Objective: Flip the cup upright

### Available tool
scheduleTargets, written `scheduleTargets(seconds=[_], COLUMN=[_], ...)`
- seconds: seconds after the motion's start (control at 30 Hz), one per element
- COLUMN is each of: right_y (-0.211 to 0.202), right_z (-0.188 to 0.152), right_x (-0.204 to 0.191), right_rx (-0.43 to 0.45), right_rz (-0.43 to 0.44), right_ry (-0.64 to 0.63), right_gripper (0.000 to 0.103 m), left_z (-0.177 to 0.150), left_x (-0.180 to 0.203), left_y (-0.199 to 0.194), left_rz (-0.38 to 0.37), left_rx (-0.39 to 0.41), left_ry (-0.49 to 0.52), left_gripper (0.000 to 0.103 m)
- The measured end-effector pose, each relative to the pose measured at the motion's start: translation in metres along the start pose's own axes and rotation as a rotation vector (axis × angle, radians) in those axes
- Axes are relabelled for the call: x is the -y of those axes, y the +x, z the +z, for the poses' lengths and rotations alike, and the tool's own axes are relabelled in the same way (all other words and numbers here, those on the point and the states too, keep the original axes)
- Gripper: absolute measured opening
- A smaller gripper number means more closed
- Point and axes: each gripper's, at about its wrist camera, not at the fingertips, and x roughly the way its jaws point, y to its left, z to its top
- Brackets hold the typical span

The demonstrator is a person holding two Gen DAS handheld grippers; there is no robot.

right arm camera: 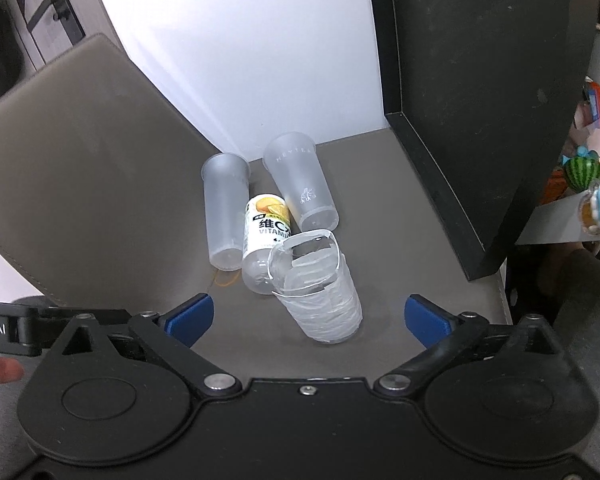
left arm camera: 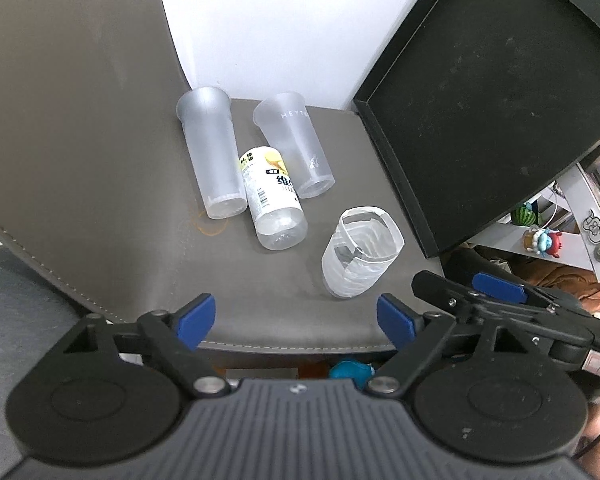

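Observation:
A short cut-off clear cup (left arm camera: 358, 254) wrapped in white tape stands upright on the grey mat (left arm camera: 260, 300), its open mouth up; it also shows in the right wrist view (right arm camera: 320, 292). Two tall frosted cups stand mouth up behind it: one on the left (left arm camera: 212, 156) (right arm camera: 224, 212), one printed HEYTEA on the right (left arm camera: 292, 144) (right arm camera: 300, 180). A vitamin drink bottle (left arm camera: 272, 196) (right arm camera: 266, 236) stands between them. My left gripper (left arm camera: 296, 320) is open and empty in front of the short cup. My right gripper (right arm camera: 308, 316) is open, its fingers on either side of the short cup, apart from it.
A black tray (left arm camera: 480, 92) (right arm camera: 480, 80) leans upright at the mat's right side. A white wall rises behind the cups. The mat curves up on the left (right arm camera: 80, 160). Shelves with toys (left arm camera: 540, 236) (right arm camera: 588, 184) stand to the right. The mat's front edge (left arm camera: 300, 346) lies under my left gripper.

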Motion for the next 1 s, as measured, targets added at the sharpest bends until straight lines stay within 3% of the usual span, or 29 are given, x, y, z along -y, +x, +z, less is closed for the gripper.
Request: scheduleTargets(seconds=[0.57,0.67,1.0], right_y=[-0.043,-0.052,-0.077], right_z=[0.000,0.000,0.000], right_x=[-0.011,-0.014,-0.015], right_rx=[0.020,0.021,0.030], right_rz=[0.040,0.036,0.033], right_ry=[-0.050,-0.065,-0.087], right_gripper=[0.103,0.103,0.103], left_z=[-0.013,-0.016,-0.021], left_x=[-0.004,-0.001,-0.002], left_y=[-0.037,-0.044,-0.063], left_rz=[0.055,0.062,0.067], left_rx=[0.075,0.093,0.136], left_ry=[-0.040,-0.039,-0.073], left_gripper=[0.097,0.103,0.103])
